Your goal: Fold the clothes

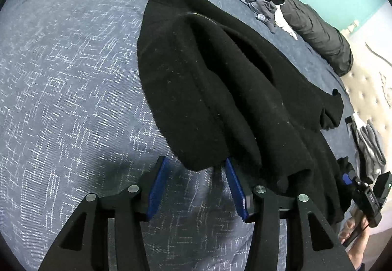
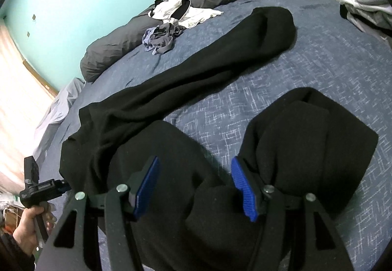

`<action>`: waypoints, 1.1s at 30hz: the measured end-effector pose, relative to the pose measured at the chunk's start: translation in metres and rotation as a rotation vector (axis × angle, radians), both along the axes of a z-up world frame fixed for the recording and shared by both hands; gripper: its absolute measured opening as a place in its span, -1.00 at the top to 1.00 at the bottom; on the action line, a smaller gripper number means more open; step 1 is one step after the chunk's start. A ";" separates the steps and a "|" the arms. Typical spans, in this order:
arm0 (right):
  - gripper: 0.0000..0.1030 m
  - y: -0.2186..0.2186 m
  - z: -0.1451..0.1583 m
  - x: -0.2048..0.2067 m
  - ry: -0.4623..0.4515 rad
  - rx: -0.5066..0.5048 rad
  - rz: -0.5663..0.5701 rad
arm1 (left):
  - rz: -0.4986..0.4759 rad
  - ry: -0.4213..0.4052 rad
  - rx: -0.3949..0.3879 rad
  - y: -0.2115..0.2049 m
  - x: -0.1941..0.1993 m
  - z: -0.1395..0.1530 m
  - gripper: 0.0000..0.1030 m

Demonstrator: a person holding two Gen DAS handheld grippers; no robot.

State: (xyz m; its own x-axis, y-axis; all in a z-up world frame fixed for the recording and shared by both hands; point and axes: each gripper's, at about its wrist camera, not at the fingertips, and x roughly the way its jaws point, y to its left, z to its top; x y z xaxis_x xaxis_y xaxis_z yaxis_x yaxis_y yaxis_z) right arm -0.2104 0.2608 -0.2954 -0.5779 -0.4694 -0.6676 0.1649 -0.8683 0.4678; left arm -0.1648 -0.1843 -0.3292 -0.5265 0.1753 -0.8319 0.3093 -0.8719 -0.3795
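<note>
1. A black fleece garment [image 1: 208, 80] is spread on a blue woven bedspread [image 1: 73, 99], its long axis running from near to far.
2. The left gripper [image 1: 196, 187] is seen half open and empty, the garment's near hem just beyond it.
3. The right gripper [image 2: 196, 187] is held half open over soft, linty folds, with nothing gripped.

Open blue bedspread [image 1: 73, 99] lies left of the black garment [image 1: 208, 75]; small clothes pile [image 1: 259, 1] crowds the far edge.
</note>
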 end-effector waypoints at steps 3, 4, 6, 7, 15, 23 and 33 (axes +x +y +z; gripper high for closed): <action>-0.19 -0.001 -0.001 0.000 -0.001 -0.004 0.002 | -0.015 0.007 -0.017 0.008 -0.001 0.000 -0.01; -0.19 -0.001 -0.001 0.000 -0.002 -0.005 0.003 | -0.024 0.007 -0.024 0.011 -0.001 -0.001 -0.01; -0.20 -0.001 -0.002 0.000 -0.002 -0.008 0.004 | -0.031 -0.003 -0.036 0.014 -0.005 -0.003 -0.01; -0.20 -0.001 -0.002 0.000 -0.003 -0.009 0.004 | -0.027 0.000 -0.029 0.014 -0.006 -0.005 -0.01; -0.20 0.002 -0.006 -0.003 -0.019 -0.032 -0.008 | -0.029 0.019 -0.030 0.014 -0.011 -0.004 0.59; -0.20 0.002 -0.006 -0.004 -0.024 -0.030 -0.006 | -0.073 0.055 -0.097 0.016 -0.005 0.023 0.76; -0.20 0.004 -0.004 -0.005 -0.026 -0.043 -0.008 | -0.084 0.096 -0.131 0.003 0.001 0.071 0.89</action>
